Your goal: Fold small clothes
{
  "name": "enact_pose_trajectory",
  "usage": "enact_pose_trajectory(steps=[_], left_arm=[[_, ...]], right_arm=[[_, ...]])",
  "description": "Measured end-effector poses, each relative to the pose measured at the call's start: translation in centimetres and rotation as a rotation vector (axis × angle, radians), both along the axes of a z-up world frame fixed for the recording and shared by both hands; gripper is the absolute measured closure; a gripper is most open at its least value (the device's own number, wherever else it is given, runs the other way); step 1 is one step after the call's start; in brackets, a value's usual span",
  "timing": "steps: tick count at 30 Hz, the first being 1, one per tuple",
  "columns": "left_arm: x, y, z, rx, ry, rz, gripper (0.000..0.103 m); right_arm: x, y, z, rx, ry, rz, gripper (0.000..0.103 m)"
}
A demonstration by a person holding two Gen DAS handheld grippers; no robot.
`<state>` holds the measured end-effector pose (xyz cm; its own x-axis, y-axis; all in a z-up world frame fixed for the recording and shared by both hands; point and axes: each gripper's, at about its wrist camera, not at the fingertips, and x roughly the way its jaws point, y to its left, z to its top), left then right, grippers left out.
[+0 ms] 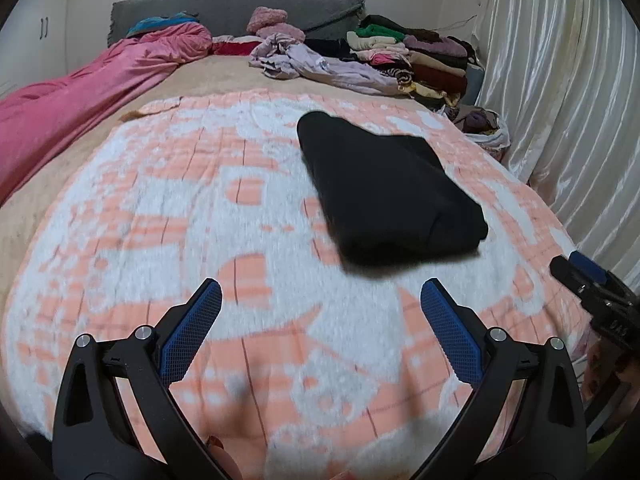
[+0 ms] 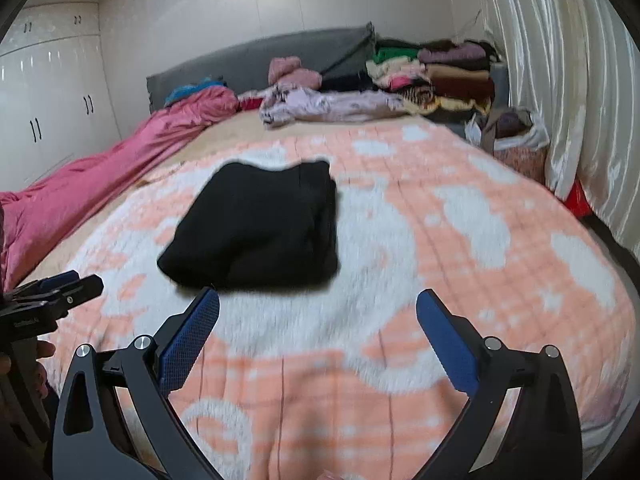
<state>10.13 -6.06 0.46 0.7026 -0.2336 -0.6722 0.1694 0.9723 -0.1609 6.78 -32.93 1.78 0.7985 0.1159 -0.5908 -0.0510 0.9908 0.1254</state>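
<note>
We see 1 black garment (image 1: pixel 384 188), folded into a thick packet, and it lies on the orange and white blanket (image 1: pixel 200 216) near the middle of the bed. We hold 2 grippers. The left gripper (image 1: pixel 320 320) has its 2 blue pads (image 1: pixel 192 332) wide apart and nothing is between them. The right gripper (image 2: pixel 318 328) is the same, with both jaws spread and empty. Both hang above the blanket on the near side of the garment and do not touch it.

At the far end we count 1 gray headboard (image 1: pixel 240 4), 1 pink quilt (image 1: pixel 80 92) along the left side, 1 crumpled lilac cloth (image 1: pixel 320 64) and 1 pile of folded clothes (image 1: pixel 424 56). At the right hangs 1 shiny white curtain (image 1: pixel 560 80), and white wardrobe doors (image 2: pixel 52 92) stand at the left. Nothing lies between the grippers and the garment.
</note>
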Motion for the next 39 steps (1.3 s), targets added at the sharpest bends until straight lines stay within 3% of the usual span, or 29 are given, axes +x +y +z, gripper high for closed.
enact_pose_trajectory(steps=[8, 39], left_arm=[[-1.2, -0.2, -2.1, 0.005, 0.058, -0.003, 0.01], [-1.7, 0.1, -1.6, 0.01, 0.052, 0.011, 0.01]], right_arm=[[-0.1, 0.6, -3.1, -0.004, 0.106, -0.021, 0.005], [-0.6, 1.0, -2.8, -0.015, 0.1, 0.004, 0.005]])
